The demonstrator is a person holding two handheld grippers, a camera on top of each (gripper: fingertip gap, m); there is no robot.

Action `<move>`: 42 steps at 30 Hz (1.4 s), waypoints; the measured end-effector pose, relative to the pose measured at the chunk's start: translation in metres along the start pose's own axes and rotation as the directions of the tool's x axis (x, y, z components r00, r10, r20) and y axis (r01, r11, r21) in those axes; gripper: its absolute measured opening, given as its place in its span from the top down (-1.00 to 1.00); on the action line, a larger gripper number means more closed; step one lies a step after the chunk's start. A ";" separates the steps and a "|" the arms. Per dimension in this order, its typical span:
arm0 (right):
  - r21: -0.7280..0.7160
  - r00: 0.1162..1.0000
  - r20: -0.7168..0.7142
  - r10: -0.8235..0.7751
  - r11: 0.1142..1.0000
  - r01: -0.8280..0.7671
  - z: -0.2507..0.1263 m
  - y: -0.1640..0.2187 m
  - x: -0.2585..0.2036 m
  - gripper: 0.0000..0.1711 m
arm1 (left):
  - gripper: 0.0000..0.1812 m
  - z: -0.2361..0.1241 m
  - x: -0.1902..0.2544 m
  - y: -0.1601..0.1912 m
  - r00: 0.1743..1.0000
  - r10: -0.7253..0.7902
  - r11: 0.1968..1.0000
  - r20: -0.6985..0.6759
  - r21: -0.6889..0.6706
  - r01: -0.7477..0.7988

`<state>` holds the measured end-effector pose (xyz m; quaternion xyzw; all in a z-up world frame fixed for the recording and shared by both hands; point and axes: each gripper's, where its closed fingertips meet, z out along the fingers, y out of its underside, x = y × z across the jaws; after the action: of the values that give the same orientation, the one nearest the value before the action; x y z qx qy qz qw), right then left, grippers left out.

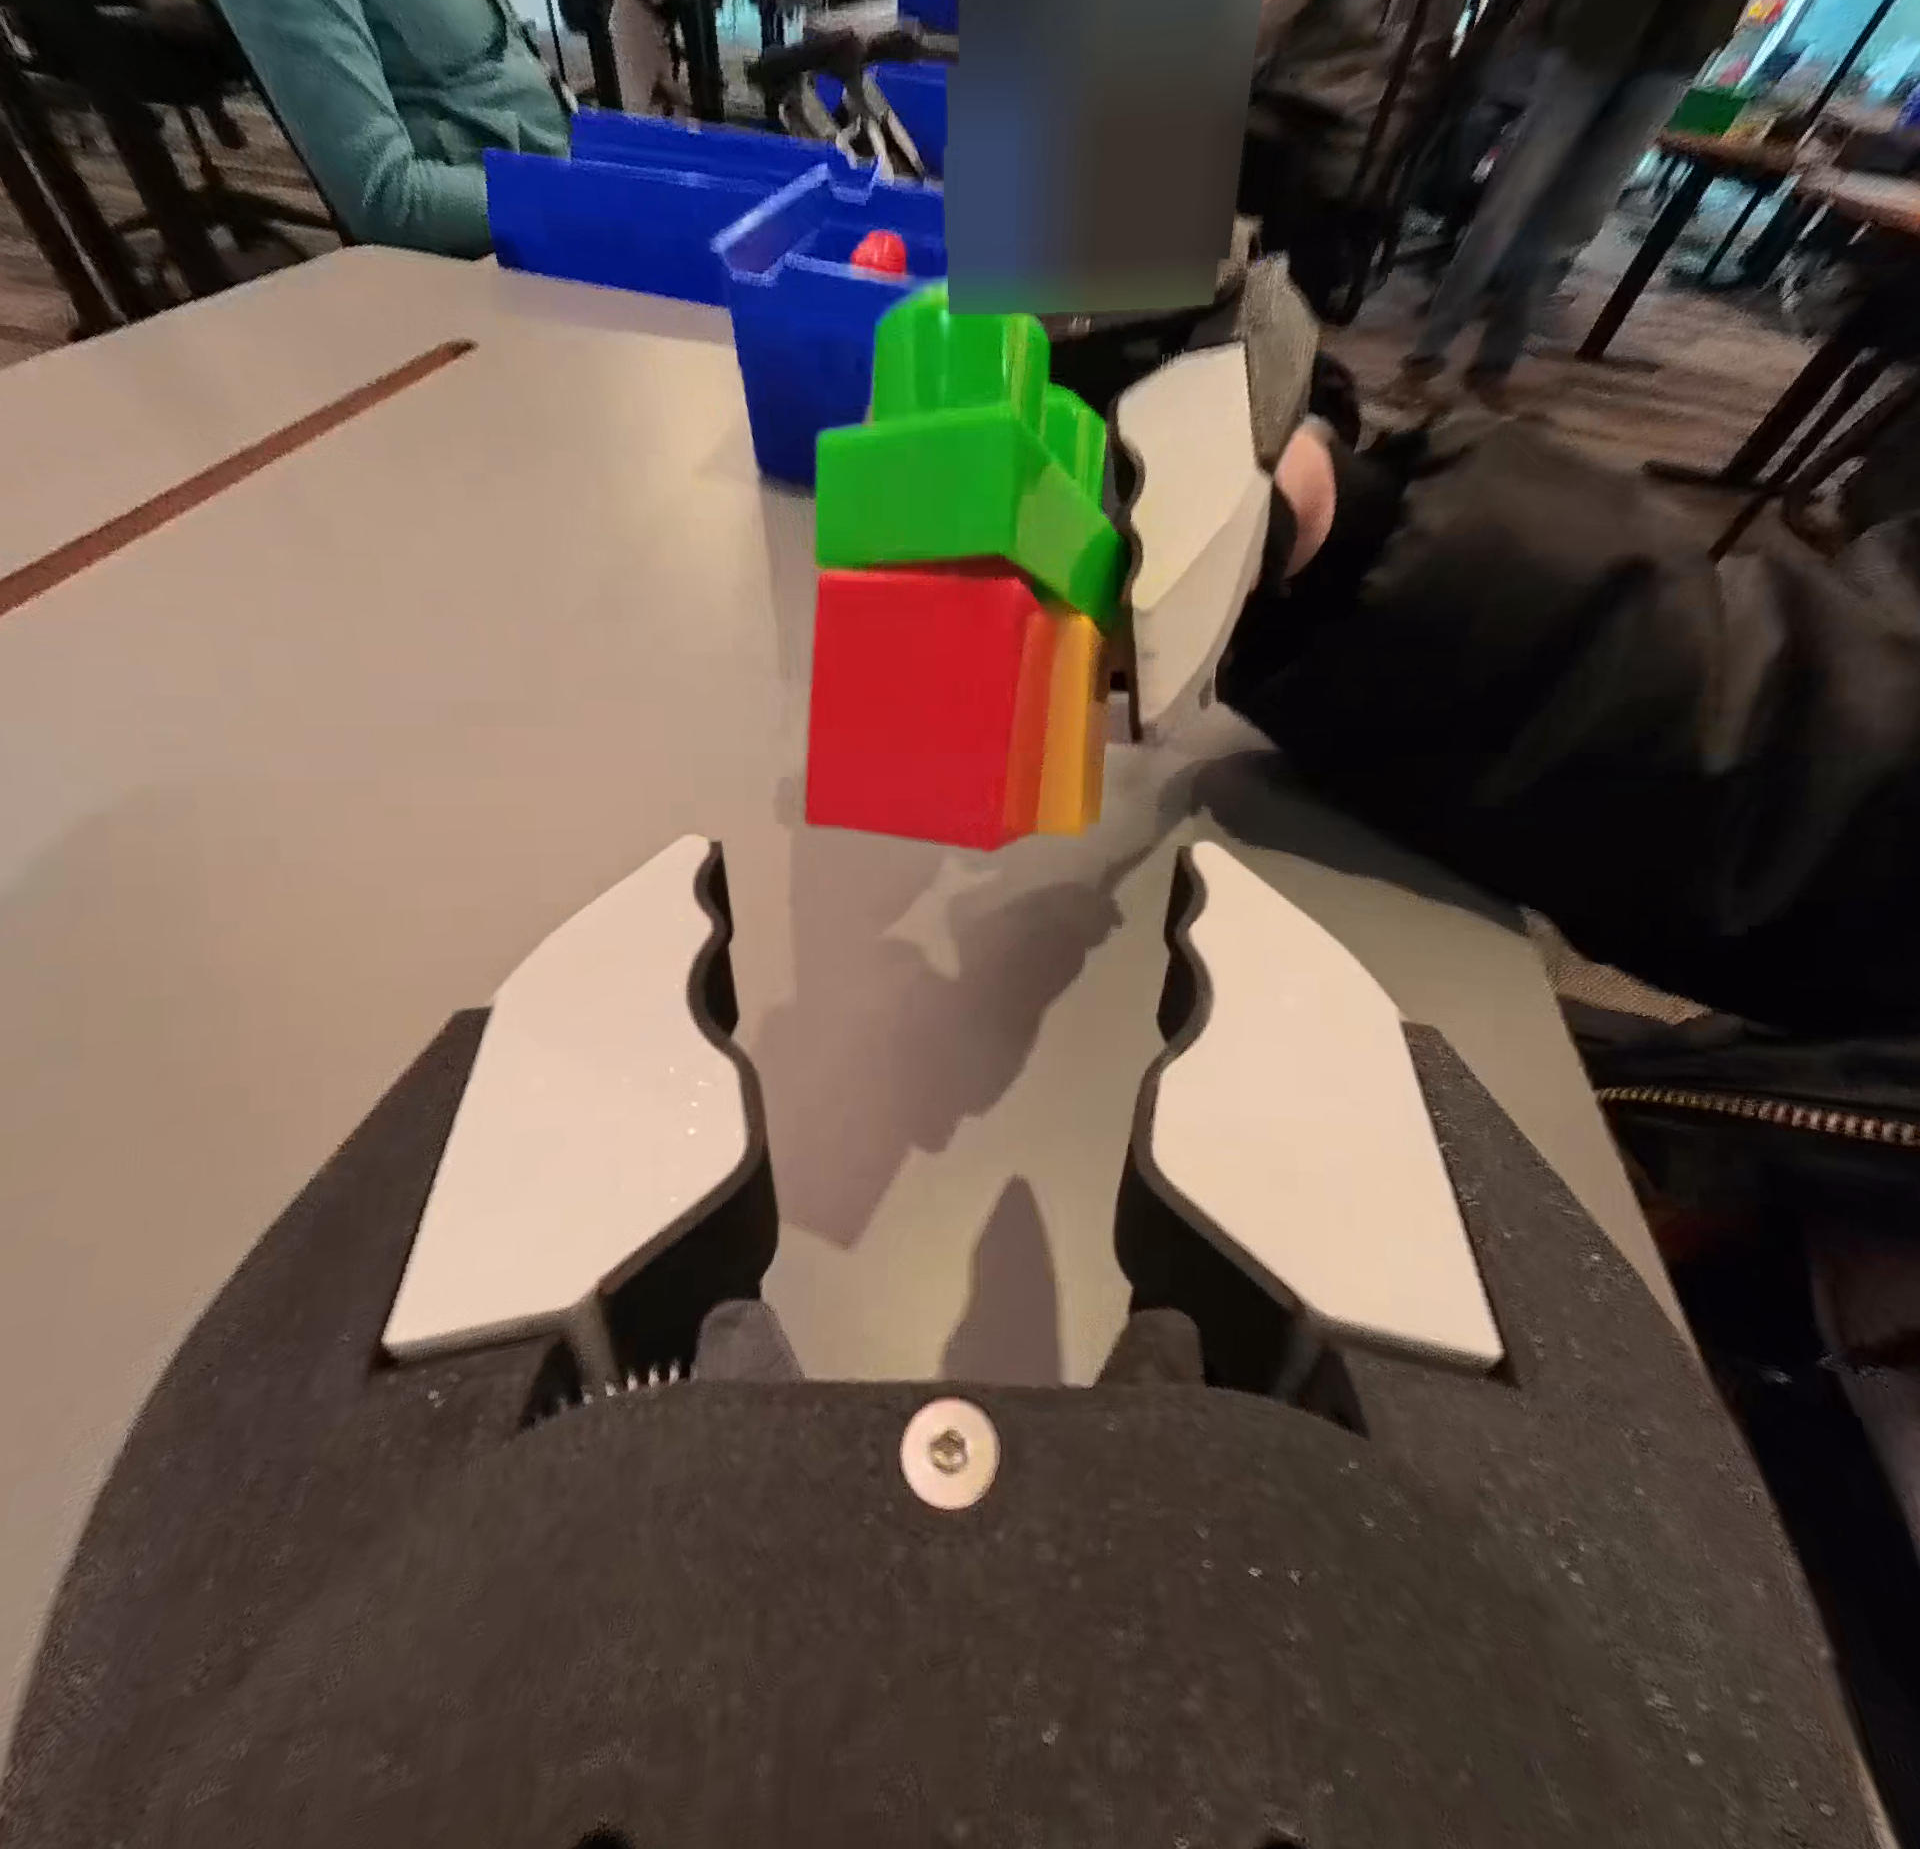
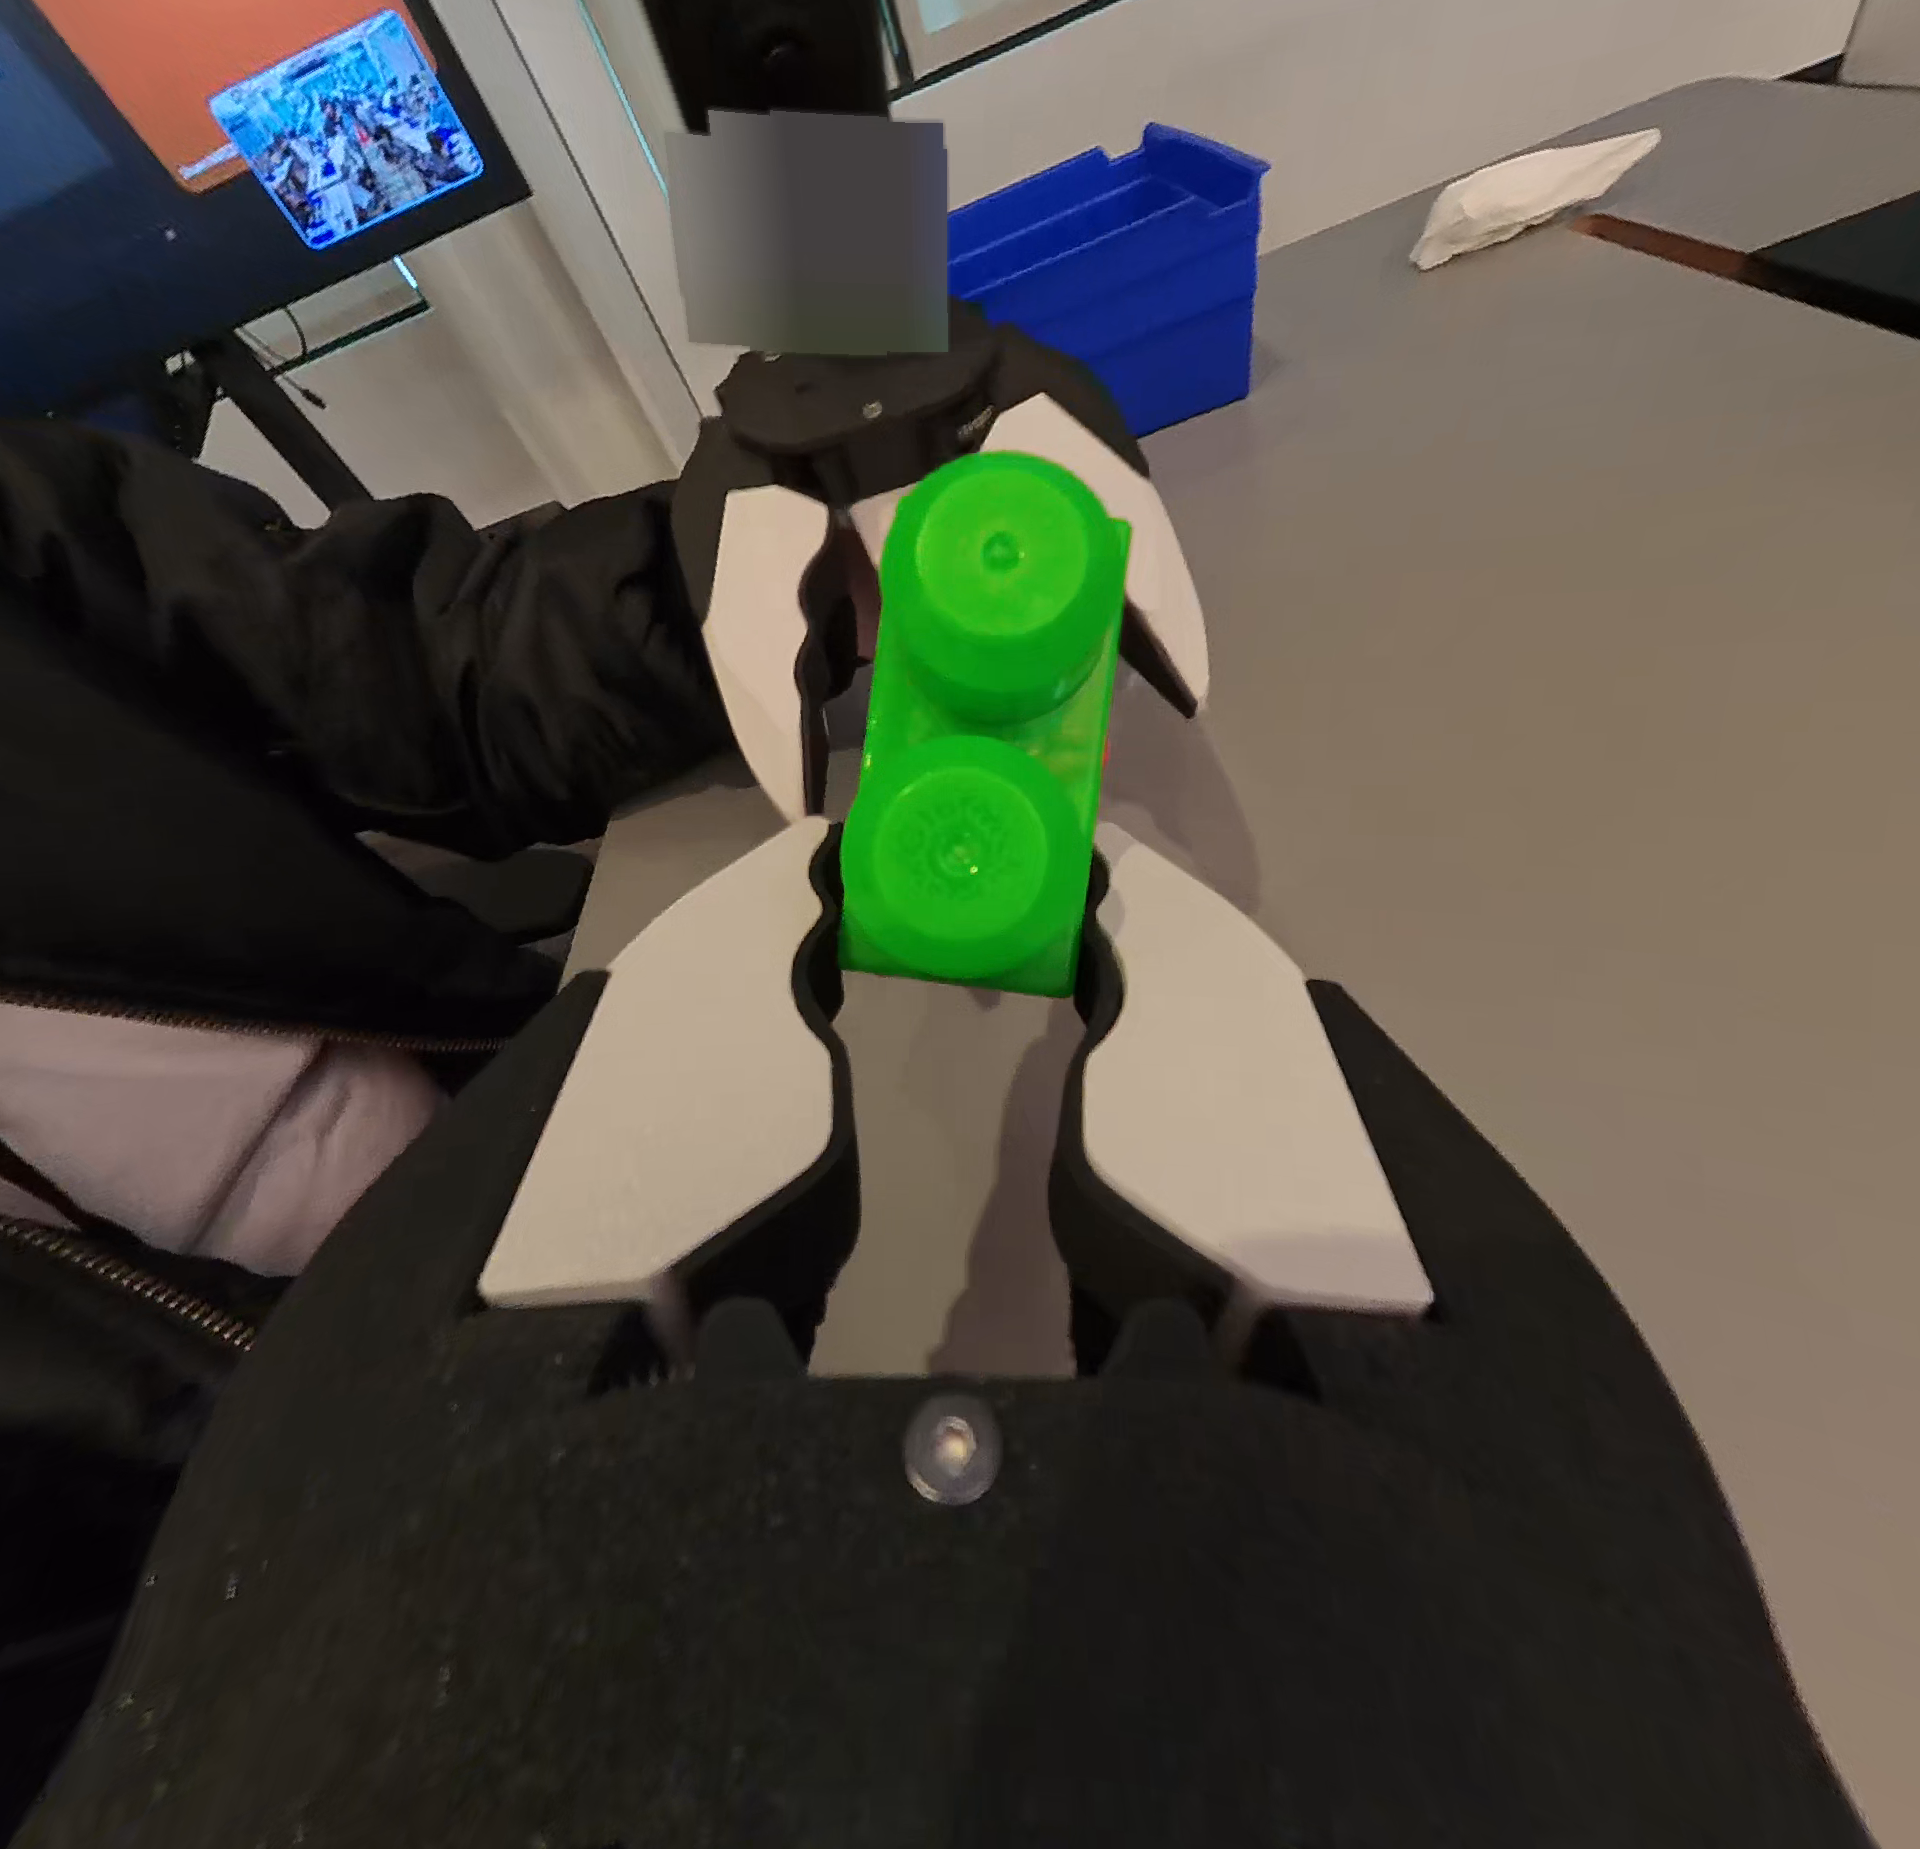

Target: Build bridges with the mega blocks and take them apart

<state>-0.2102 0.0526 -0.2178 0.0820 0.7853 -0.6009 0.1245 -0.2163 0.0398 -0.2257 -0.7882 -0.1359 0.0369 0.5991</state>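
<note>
We've got the right gripper (image 2: 961, 890) clamped on the near end of the green block (image 2: 982, 729), its white fingertips (image 2: 748, 895) pressing the block's two long sides. From the right wrist view we're looking straight down on the block's two round studs.

The left wrist view shows the rest: the green block sits on top of a red block (image 1: 909, 703), with an orange block (image 1: 1070, 724) right behind the red one, also under the green. The green looks a bit tilted, with a small gap showing above the red block's top edge. The whole little stack seems to hover just off the grey table (image 1: 364, 708), well in from its edges, though we can't say for sure it's clear of the surface.

Our left gripper (image 1: 951, 864) is spread wide with nothing between its fingers, tips just short of the red block and not touching it.

Farther back on the table there's a blue bin (image 1: 800, 365) with something red inside, and a crumpled white tissue (image 2: 1527, 194) lies toward the table's far edge.
</note>
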 end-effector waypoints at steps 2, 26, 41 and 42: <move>-0.008 1.000 0.012 -0.012 1.000 0.012 0.001 0.001 -0.002 0.51 | 0.15 -0.004 0.004 -0.009 0.998 -0.033 0.997 -0.047 0.064 0.036; -0.103 0.993 0.104 -0.049 0.993 0.059 0.016 0.012 -0.007 0.51 | 0.42 -0.001 0.008 -0.004 1.000 0.012 0.999 -0.028 0.044 -0.010; -0.139 0.994 0.105 -0.027 0.989 0.041 0.015 0.022 -0.006 0.52 | 0.60 -0.002 0.009 0.005 0.990 -0.108 0.994 -0.086 -0.021 0.107; -0.145 0.994 0.105 -0.031 0.988 0.046 0.016 0.023 -0.006 0.52 | 0.60 -0.001 0.010 0.006 0.988 -0.121 0.992 -0.096 -0.028 0.119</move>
<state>-0.1964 0.0438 -0.2411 0.0267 0.8216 -0.5468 0.1586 -0.2056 0.0394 -0.2304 -0.7862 -0.1541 -0.0395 0.5972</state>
